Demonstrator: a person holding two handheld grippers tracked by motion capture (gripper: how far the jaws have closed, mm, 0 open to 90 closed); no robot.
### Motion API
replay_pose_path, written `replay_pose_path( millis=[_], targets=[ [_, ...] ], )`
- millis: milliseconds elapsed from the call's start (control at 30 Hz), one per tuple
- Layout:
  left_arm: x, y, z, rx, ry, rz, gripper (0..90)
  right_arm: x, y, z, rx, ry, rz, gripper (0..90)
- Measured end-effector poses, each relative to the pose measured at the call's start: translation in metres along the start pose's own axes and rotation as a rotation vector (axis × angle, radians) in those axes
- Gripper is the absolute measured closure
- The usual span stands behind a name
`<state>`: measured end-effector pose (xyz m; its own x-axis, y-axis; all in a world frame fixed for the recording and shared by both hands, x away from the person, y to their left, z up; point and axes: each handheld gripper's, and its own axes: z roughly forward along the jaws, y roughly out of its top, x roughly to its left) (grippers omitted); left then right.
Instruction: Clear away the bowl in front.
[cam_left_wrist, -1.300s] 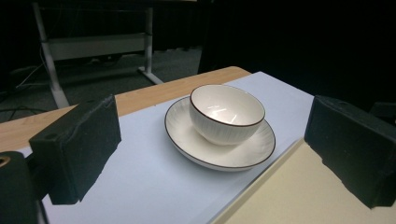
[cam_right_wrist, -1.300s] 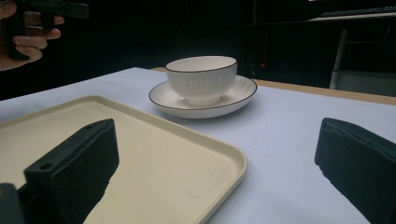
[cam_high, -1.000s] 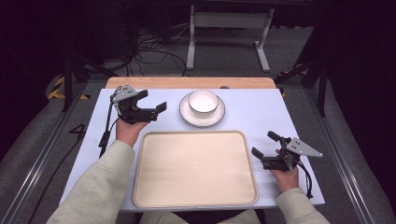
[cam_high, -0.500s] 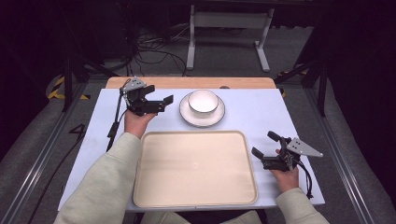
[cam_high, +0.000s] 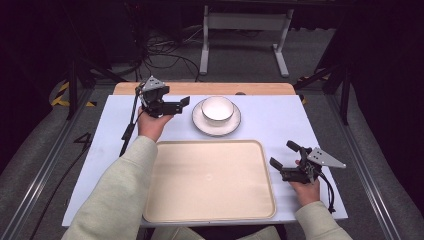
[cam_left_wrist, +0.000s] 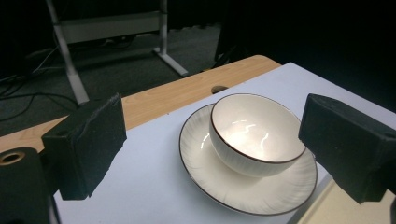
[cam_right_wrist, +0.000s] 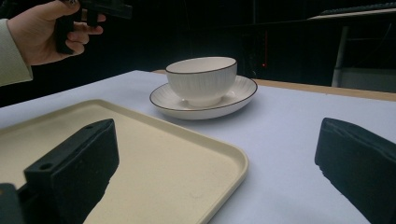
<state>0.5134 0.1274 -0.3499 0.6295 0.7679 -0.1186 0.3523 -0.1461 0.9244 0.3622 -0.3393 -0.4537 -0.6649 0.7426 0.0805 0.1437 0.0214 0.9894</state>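
A white bowl (cam_high: 217, 108) with a dark rim sits upright in a white saucer (cam_high: 200, 122) at the back middle of the table. My left gripper (cam_high: 182, 104) hovers just left of the saucer, open, jaws pointing at the bowl (cam_left_wrist: 254, 135), which lies between and beyond them with nothing held. A beige tray (cam_high: 210, 180) lies bare at the front middle. My right gripper (cam_high: 281, 154) rests by the tray's right edge, open, holding nothing. In the right gripper view the bowl (cam_right_wrist: 201, 79) stands beyond the tray's corner (cam_right_wrist: 224, 154).
The white tabletop (cam_high: 280, 115) has a wooden strip (cam_high: 200, 88) along its far edge. A cable (cam_high: 127, 130) trails from the left gripper down the table's left side. Dark floor, cables and a metal stand's legs (cam_high: 242, 30) lie beyond the table.
My left gripper has moved away from me and to the right, closing in on the saucer's left side. The right gripper, bowl and tray have stayed put.
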Motion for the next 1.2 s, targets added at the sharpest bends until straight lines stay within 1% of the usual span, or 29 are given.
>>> replay_pose_path(
  millis=[33,100,133,167,233,267,333,467,500,533,600,633,667,700,733,767,800,833,867,900,967,1000,1067,1133,1200],
  targets=[
    [-0.001,0.002,0.003,0.015,-0.004,-0.009,8.9,0.000,0.000,0.000,-0.001,-0.001,0.000,0.1],
    [-0.001,0.003,0.005,0.022,-0.001,-0.010,9.7,0.000,0.000,0.000,-0.001,0.000,0.002,0.1],
    [-0.002,0.005,0.008,0.046,0.004,-0.010,9.7,0.000,0.000,0.000,-0.001,0.000,0.002,0.1],
    [-0.004,0.007,0.012,0.059,0.015,-0.010,10.3,0.000,0.000,0.000,-0.002,0.001,0.002,0.1],
    [-0.006,0.008,0.017,0.083,0.021,-0.022,12.8,-0.001,0.000,0.000,-0.002,0.002,0.003,0.1],
    [-0.006,0.009,0.019,0.097,0.022,-0.026,13.3,-0.001,0.000,0.000,-0.002,0.002,0.004,0.1],
    [-0.007,0.009,0.021,0.103,0.017,-0.026,14.4,-0.001,0.000,0.000,-0.003,0.003,0.006,0.1],
    [-0.011,0.012,0.032,0.151,0.018,-0.031,14.5,-0.001,0.000,0.000,-0.003,0.004,0.008,0.1],
    [-0.012,0.013,0.035,0.169,0.024,-0.043,14.6,-0.001,0.000,0.000,-0.003,0.004,0.008,0.1],
    [-0.012,0.014,0.037,0.182,0.023,-0.042,14.6,-0.001,0.000,0.000,-0.003,0.003,0.008,0.1],
    [-0.012,0.015,0.043,0.201,0.028,-0.058,15.8,-0.001,0.000,0.000,-0.003,0.003,0.010,0.1],
    [-0.013,0.015,0.047,0.211,0.033,-0.064,16.1,-0.001,0.000,0.000,-0.003,0.003,0.011,0.1],
    [-0.014,0.015,0.049,0.222,0.052,-0.073,18.7,-0.001,0.000,0.000,-0.004,0.003,0.011,0.2],
    [-0.014,0.015,0.053,0.238,0.081,-0.085,22.0,-0.001,0.000,0.000,-0.004,0.003,0.011,0.2],
    [-0.014,0.015,0.057,0.257,0.089,-0.096,22.9,-0.001,0.000,0.000,-0.004,0.004,0.011,0.2],
    [-0.014,0.016,0.061,0.271,0.082,-0.100,23.5,-0.001,0.000,0.000,-0.003,0.003,0.012,0.2],
    [-0.014,0.016,0.061,0.271,0.082,-0.100,23.9,-0.001,0.000,0.000,-0.003,0.004,0.011,0.2],
    [-0.014,0.016,0.066,0.291,0.072,-0.112,24.0,-0.001,0.000,0.000,-0.002,0.004,0.013,0.2],
    [-0.014,0.016,0.066,0.291,0.072,-0.112,24.1,-0.001,0.000,0.000,-0.002,0.004,0.013,0.2],
    [-0.015,0.015,0.068,0.292,0.072,-0.121,24.1,-0.001,0.000,0.000,-0.001,0.005,0.012,0.2],
    [-0.016,0.015,0.074,0.314,0.083,-0.124,27.3,-0.001,0.000,0.000,0.001,0.006,0.014,0.2],
    [-0.017,0.014,0.077,0.335,0.094,-0.114,27.9,-0.001,0.000,0.000,0.001,0.007,0.013,0.3],
    [-0.018,0.014,0.083,0.369,0.105,-0.110,28.1,-0.001,0.000,0.000,-0.002,0.007,0.015,0.2],
    [-0.019,0.013,0.088,0.393,0.102,-0.116,28.1,-0.001,0.000,0.000,-0.003,0.007,0.017,0.3],
    [-0.020,0.011,0.092,0.402,0.093,-0.124,28.9,-0.001,0.000,0.000,-0.003,0.008,0.017,0.3]
  ],
)
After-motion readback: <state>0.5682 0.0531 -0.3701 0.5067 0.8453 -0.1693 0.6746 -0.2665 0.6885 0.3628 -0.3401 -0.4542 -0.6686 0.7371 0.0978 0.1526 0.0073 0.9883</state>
